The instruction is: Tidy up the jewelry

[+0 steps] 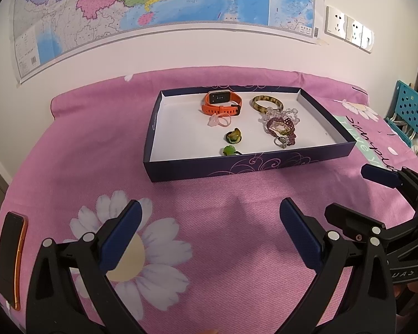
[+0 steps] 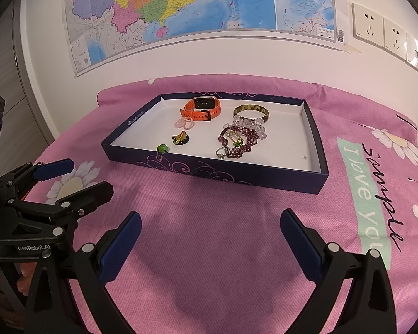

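A dark blue shallow box (image 1: 253,165) (image 2: 217,171) with a white floor stands on the pink cloth. In it lie an orange watch (image 1: 221,103) (image 2: 202,108), a tortoiseshell bangle (image 1: 266,103) (image 2: 250,112), a purple bead bracelet (image 1: 281,128) (image 2: 238,139), a silver ring (image 1: 280,141) (image 2: 221,152), a pink ring (image 1: 220,119) (image 2: 185,123), and two green pieces (image 1: 232,136) (image 1: 229,150). My left gripper (image 1: 209,217) is open and empty, short of the box. My right gripper (image 2: 210,228) is open and empty too, and also shows at the right of the left wrist view (image 1: 376,175).
A black phone with an orange edge (image 1: 11,256) lies on the cloth at the left. A map hangs on the wall behind, with wall sockets (image 2: 381,32) to its right. A blue plastic stool (image 1: 411,108) stands past the right edge of the cloth.
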`<state>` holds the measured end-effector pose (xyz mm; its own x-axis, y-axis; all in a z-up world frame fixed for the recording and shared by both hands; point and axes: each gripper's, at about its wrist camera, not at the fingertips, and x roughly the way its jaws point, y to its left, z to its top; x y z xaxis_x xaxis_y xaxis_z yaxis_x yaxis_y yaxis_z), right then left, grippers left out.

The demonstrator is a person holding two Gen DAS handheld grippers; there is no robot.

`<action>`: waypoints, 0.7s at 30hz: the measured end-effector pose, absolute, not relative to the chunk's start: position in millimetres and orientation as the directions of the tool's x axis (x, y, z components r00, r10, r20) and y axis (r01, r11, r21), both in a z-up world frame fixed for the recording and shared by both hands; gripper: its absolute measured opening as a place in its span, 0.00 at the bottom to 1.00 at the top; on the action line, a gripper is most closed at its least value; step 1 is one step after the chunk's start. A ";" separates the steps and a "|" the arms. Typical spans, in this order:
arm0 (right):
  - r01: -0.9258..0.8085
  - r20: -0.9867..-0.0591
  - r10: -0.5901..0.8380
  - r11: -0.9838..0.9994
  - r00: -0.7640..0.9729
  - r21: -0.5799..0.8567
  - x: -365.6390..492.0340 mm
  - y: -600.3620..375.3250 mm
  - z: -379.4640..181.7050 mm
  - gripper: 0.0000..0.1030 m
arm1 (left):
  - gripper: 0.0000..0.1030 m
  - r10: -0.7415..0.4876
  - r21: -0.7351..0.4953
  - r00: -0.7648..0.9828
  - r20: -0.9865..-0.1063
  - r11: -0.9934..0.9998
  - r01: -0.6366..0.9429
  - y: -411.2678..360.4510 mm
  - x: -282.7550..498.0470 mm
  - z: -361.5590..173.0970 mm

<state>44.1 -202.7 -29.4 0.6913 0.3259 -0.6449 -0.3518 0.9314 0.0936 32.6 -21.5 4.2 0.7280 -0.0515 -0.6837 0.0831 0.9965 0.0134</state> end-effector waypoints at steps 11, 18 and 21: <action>-0.349 -0.647 0.325 0.932 0.690 0.096 44.3 -202.9 -30.1 0.93 | 0.95 -0.053 0.007 0.721 -0.691 0.997 0.081 -20.0 34.4 2.1; -0.349 -0.646 0.325 0.932 0.691 0.096 43.9 -203.3 -30.0 0.93 | 0.95 -0.054 0.009 0.721 -0.691 0.996 0.084 -20.0 34.5 1.5; -0.349 -0.647 0.324 0.932 0.690 0.096 44.1 -203.5 -30.1 0.93 | 0.95 -0.056 0.006 0.719 -0.693 0.997 0.083 -19.8 34.6 1.2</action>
<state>44.1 -203.5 -30.1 0.6896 0.3244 -0.6475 -0.3485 0.9324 0.0959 34.6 -19.8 1.2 0.7189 -0.0558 -0.6929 0.0833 0.9965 0.0062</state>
